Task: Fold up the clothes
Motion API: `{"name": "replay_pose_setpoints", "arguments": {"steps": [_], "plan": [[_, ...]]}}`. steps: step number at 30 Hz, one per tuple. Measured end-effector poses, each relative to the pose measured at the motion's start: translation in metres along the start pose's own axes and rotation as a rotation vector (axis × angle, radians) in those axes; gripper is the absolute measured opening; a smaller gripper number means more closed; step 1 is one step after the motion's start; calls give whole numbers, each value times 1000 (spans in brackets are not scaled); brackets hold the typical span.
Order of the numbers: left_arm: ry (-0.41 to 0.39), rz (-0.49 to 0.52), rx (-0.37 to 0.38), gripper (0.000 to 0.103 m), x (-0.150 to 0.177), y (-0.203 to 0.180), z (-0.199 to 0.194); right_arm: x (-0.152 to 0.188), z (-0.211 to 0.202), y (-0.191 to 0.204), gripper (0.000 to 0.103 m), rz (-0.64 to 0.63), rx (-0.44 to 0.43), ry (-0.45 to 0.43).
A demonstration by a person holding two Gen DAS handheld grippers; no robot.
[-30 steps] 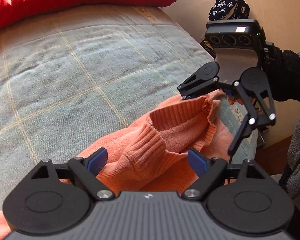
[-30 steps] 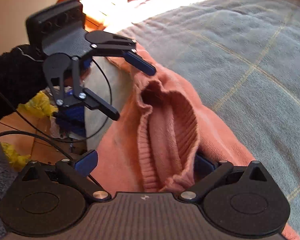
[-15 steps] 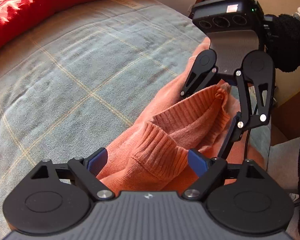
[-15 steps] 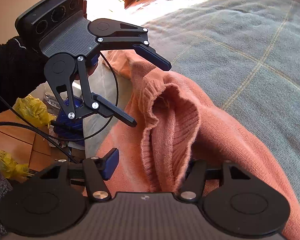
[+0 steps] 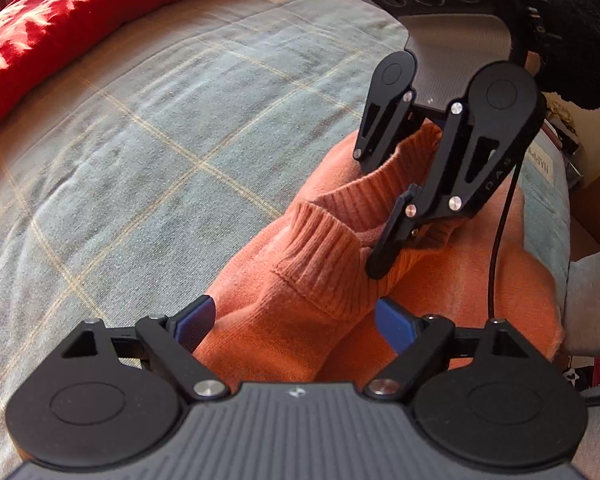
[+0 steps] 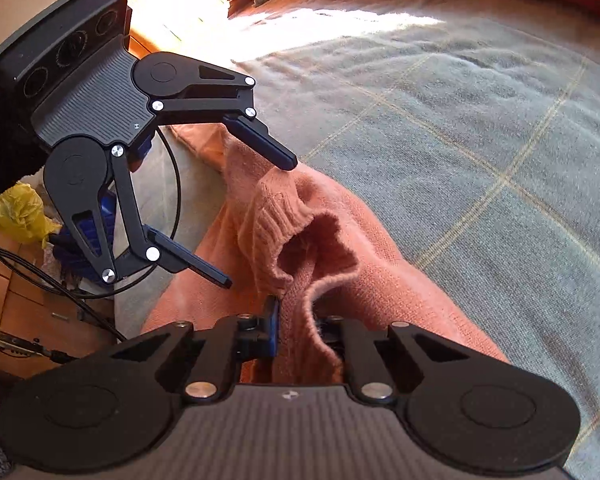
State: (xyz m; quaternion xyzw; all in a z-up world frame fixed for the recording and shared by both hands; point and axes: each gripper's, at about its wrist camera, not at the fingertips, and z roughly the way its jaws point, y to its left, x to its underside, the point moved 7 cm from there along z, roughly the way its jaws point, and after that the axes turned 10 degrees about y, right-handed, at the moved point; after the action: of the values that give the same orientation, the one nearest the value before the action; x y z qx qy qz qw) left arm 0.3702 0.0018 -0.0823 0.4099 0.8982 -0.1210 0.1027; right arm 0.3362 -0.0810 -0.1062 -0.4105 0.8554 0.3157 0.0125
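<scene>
On the bed [image 5: 148,128], near its edge, the orange sweater [image 5: 308,280] lay bunched rather than flat, its ribbed hem or cuff [image 6: 276,220] raised in a loose hump between the 2 tools. The right claw [image 6: 300,324] was pressed together on a fold of that ribbed knit, as its own camera showed, with the wool pinched between the blue pads [image 6: 272,320]. The left claw [image 5: 296,320] stood spread, its 2 fingers on either side of the sweater's bulk and gripping nothing; the right view showed the same wide gap [image 6: 260,220].

As for progress, no finished fold showed: the garment was crumpled, with no squared edges, and part of it draped toward the bed's side. Judging by that, most of the folding remained, namely spreading the knit and bringing sleeves and body over. A red cushion [image 5: 80,20] lay well apart, at the far side of the blanket.
</scene>
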Motion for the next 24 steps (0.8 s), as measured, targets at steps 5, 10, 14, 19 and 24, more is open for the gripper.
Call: {"name": "replay_pose_setpoints", "arguments": {"steps": [5,10,14,19,24], "plan": [[-82,-112,-68,87,6,11,-15,-17,-20,-4,12,-38,123,-34],[-164,-223,-135,87,12,23,-32,-58,-33,-27,12,-111,297,-37],[-218,-283,-143,87,14,38,-36,-92,-44,-47,10,-175,442,-34],[-290,-347,-161,87,14,54,-39,-135,-56,-72,6,-247,614,-27],[-331,-370,-148,87,5,64,-32,-144,-10,-125,10,-179,614,55]]}}
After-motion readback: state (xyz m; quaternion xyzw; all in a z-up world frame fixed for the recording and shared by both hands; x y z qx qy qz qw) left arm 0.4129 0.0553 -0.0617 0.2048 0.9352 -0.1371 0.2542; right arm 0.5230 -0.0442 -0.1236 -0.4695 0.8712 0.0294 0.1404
